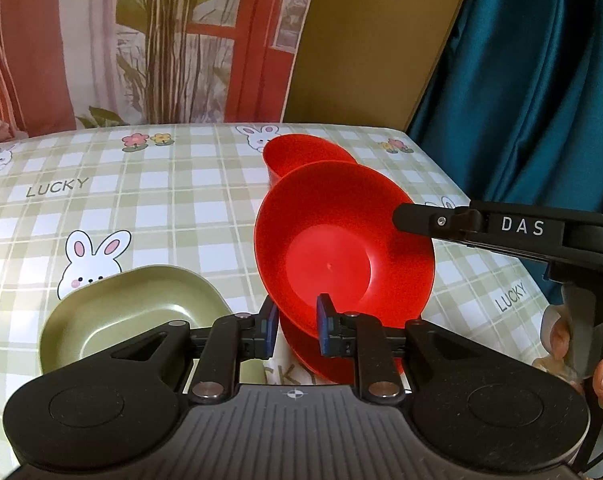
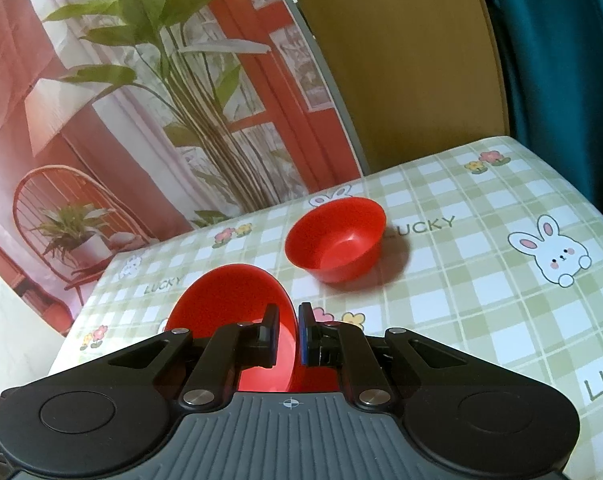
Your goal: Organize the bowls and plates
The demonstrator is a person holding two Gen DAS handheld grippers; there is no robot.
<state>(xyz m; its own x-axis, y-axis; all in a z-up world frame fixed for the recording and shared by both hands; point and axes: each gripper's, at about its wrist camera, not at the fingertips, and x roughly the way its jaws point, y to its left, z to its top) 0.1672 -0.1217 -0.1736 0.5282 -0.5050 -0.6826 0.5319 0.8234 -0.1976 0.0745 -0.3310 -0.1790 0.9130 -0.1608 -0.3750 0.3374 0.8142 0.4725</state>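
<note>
A red plate (image 1: 341,248) hangs tilted over the table, its inside facing me in the left wrist view. My left gripper (image 1: 297,316) is shut on its near rim, one pad outside and one inside. My right gripper (image 1: 401,216) pinches the plate's right rim. In the right wrist view that gripper (image 2: 288,332) is shut on the same plate (image 2: 229,304). A second red plate (image 1: 301,356) lies flat just under the tilted one. A red bowl (image 2: 337,236) stands upright on the table farther back, partly hidden behind the plate in the left wrist view (image 1: 301,154).
An olive-green dish (image 1: 133,312) sits on the table left of my left gripper. The table (image 1: 141,208) wears a green checked cloth with rabbits. A printed backdrop (image 2: 141,120) stands behind it and a teal curtain (image 1: 541,80) hangs at the right. A hand (image 1: 581,352) holds the right gripper.
</note>
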